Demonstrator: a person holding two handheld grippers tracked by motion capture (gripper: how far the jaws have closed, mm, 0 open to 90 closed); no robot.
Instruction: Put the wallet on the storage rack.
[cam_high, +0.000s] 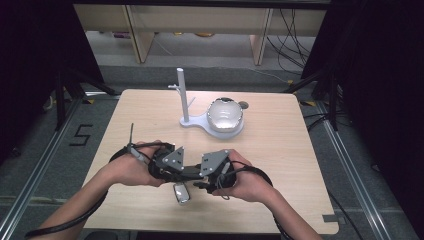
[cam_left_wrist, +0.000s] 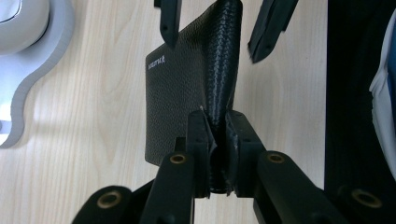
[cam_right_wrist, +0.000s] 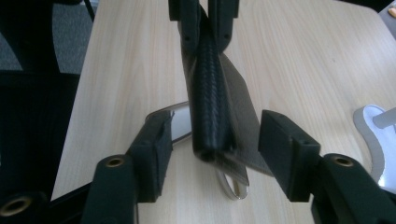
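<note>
A black textured leather case hangs above the table's front, one flap folded into a narrow roll. My left gripper is shut on the near end of that roll. From the opposite side my right gripper stands open around the case's other end, its pads apart from it on both sides. In the high view both hands hold the left gripper and right gripper tip to tip, with the case between them. A small shiny silver object lies on the table just below.
A white stand with an upright post sits at the back middle of the wooden table. A white-grey domed object rests on it. The table's front edge is close beneath the hands.
</note>
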